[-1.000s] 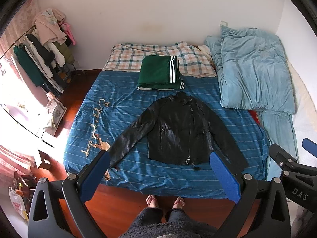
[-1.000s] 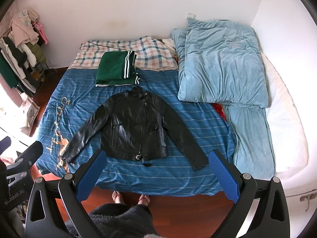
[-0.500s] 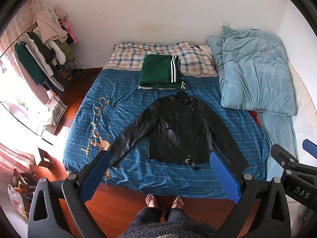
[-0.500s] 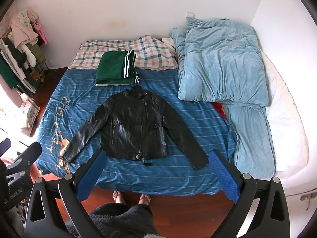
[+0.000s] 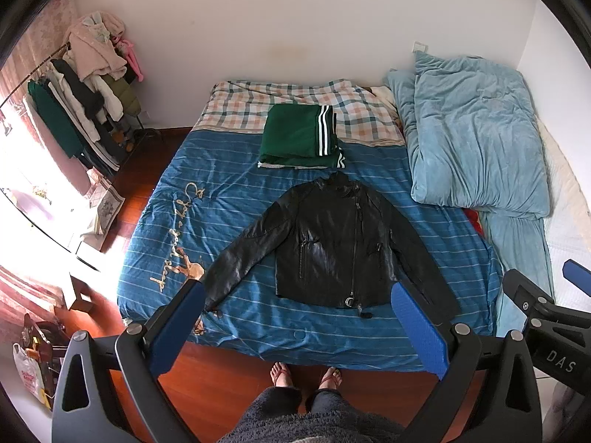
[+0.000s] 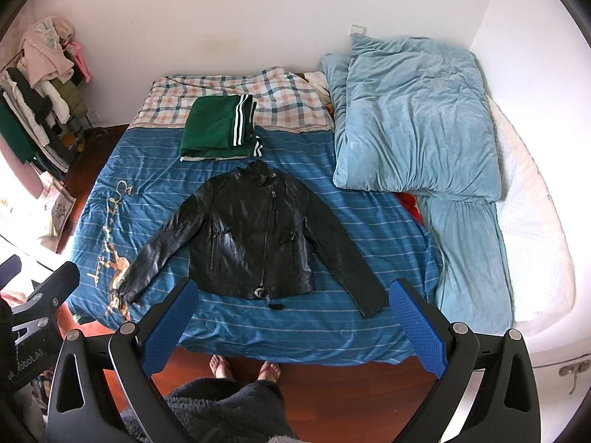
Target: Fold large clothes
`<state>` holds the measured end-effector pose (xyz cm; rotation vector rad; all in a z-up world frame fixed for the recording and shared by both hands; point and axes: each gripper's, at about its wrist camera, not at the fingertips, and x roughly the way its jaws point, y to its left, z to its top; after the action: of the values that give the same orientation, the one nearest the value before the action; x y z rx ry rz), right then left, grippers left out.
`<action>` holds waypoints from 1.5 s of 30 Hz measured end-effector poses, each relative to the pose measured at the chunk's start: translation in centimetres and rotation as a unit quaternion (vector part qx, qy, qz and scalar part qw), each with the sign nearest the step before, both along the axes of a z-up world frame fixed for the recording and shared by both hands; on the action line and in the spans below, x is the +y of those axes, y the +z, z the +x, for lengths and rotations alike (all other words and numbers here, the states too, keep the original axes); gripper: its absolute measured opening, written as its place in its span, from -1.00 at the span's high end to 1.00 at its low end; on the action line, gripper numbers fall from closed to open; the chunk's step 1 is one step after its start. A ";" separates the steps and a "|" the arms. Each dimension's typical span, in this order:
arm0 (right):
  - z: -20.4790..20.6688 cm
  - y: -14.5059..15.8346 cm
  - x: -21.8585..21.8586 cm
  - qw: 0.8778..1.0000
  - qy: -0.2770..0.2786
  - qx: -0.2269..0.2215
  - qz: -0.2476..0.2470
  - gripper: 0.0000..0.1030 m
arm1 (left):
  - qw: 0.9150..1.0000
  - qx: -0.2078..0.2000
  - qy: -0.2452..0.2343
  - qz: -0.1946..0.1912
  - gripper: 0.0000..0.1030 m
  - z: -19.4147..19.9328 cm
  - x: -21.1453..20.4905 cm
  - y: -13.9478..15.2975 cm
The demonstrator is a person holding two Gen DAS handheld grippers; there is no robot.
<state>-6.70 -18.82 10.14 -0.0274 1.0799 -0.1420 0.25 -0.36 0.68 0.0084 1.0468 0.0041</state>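
- Left wrist view looks down on a bed (image 5: pixel 229 199) covered by a blue striped sheet, with a black leather jacket (image 5: pixel 332 243) laid flat on it, front up, zipped, both sleeves spread outward and down.
- Just beyond the jacket's collar sits a folded green garment (image 5: pixel 299 136) with white stripes, partly on a checked cloth (image 5: pixel 243 107) at the head of the bed.
- A light blue duvet (image 5: pixel 472 140) is bunched along the bed's far side, well apart from the jacket's body.
- Left gripper (image 5: pixel 295 325) hangs above the near edge of the bed, jaws spread wide, with nothing between its blue pads (image 5: pixel 421 332); it touches no cloth.
- Right wrist view shows the right gripper (image 6: pixel 291 323) likewise wide apart and holding nothing, above the jacket (image 6: pixel 255 232) hem and the bed (image 6: pixel 369 217) edge.
- Each gripper's black frame shows at the edge of the other's view.
- A clothes rack (image 5: pixel 74 110) crowded with hanging garments stands by the wall, and bare feet in sandals (image 5: pixel 282 374) stand on the wooden floor (image 5: pixel 229 380) at the foot of the bed.
- A plastic bag (image 5: pixel 27 376) with unclear contents lies on the floor; no other container shows anything inside.
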 end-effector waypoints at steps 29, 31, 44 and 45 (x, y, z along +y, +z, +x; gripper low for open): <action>0.1 0.1 0.2 1.000 0.000 -0.001 -0.002 -1.00 | 1.000 -0.004 0.000 -0.004 -1.00 0.7 -0.2 0.6; 0.2 0.1 0.3 1.000 -0.001 0.000 -0.002 -1.00 | 1.000 -0.004 -0.001 -0.006 -1.00 1.1 -0.3 0.9; 2.2 0.2 0.6 1.000 -0.022 0.008 -0.001 -1.00 | 1.000 -0.006 -0.013 -0.013 -1.00 2.9 0.0 0.4; 2.6 0.0 0.5 0.999 -0.031 0.011 -0.001 -1.00 | 1.000 -0.012 -0.012 -0.006 -1.00 3.7 -0.1 0.1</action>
<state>-4.14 -18.31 10.16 0.0023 1.1025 -0.1981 3.93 -0.48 0.78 0.0093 1.0232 -0.0231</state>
